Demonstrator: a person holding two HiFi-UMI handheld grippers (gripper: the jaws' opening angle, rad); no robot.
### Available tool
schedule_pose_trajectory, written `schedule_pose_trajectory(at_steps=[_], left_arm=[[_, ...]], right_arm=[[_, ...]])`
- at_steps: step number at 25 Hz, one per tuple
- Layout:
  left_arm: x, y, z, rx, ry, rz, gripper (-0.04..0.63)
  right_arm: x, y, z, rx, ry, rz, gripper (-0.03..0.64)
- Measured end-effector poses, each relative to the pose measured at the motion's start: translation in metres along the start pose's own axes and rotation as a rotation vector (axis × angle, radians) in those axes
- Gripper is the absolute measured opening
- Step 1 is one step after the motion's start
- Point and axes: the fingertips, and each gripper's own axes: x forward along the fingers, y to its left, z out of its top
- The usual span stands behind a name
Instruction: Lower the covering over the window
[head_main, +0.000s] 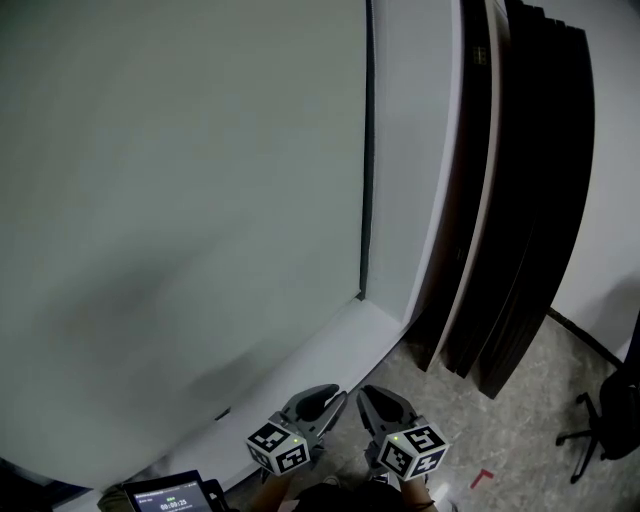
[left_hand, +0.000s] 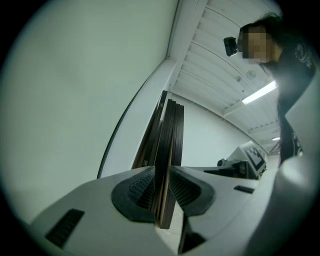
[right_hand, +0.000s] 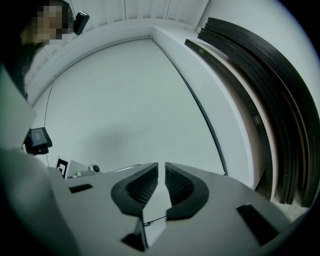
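Observation:
The window covering (head_main: 180, 200), a plain pale grey-green sheet, fills the left and middle of the head view. It hangs down to the white sill (head_main: 335, 345). A dark vertical strip (head_main: 366, 150) marks its right edge. Both grippers are low in front of the sill and apart from the covering. My left gripper (head_main: 335, 397) stands open; through its gap (left_hand: 162, 172) I see only the distant dark boards. My right gripper (head_main: 364, 396) points at the covering (right_hand: 130, 100), its jaws (right_hand: 161, 167) a narrow slit apart with nothing between them.
Several long dark boards (head_main: 530, 200) lean on the white wall right of the window. An office chair (head_main: 605, 420) stands at the far right on the speckled floor, near a red mark (head_main: 483, 478). A small device with a lit screen (head_main: 165, 492) is at bottom left.

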Motion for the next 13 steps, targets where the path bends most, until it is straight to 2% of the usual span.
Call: schedule_pose_trajectory(at_steps=[4, 6, 13], left_arm=[[-0.021, 0.005, 0.013, -0.01, 0.003, -0.014, 0.084], [-0.026, 0.003, 0.007, -0.015, 0.003, -0.025, 0.084], [0.008, -0.016, -0.013, -0.024, 0.018, -0.052, 0.084]], right_arm=[[0.004, 0.027, 0.005, 0.005, -0.004, -0.014, 0.048], [-0.002, 0.031, 0.001, -0.001, -0.013, -0.027, 0.046], [-0.024, -0.007, -0.002, 0.022, -0.015, -0.06, 0.043]])
